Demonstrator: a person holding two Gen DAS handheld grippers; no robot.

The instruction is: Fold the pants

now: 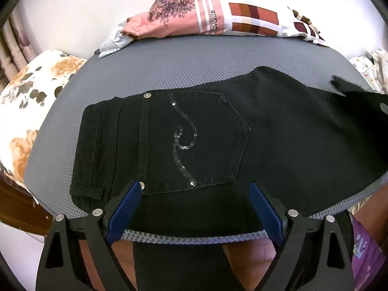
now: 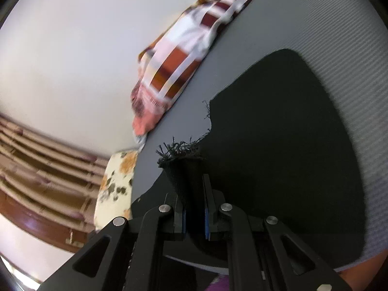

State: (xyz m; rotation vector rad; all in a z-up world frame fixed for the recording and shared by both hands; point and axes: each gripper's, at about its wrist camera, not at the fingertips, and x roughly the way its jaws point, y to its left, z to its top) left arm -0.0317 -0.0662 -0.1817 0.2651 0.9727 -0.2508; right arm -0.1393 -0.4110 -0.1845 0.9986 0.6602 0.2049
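Black pants (image 1: 278, 133) lie across a grey textured mat (image 1: 169, 70), waistband to the left, a sequinned back pocket (image 1: 203, 140) facing up. My left gripper (image 1: 196, 186) is open and empty, hovering over the near edge of the pants just below the pocket. In the right wrist view my right gripper (image 2: 194, 181) is shut on the frayed hem (image 2: 181, 152) of a pant leg and holds it lifted above the rest of the pants (image 2: 291, 145). The right gripper also shows as a dark shape at the right edge of the left wrist view (image 1: 359, 92).
A folded pink and checked blanket (image 1: 218, 12) lies at the mat's far edge. A floral pillow (image 1: 31, 101) sits off the mat to the left. A white wall is behind. Wooden furniture and a curtain (image 2: 43, 169) are at the left.
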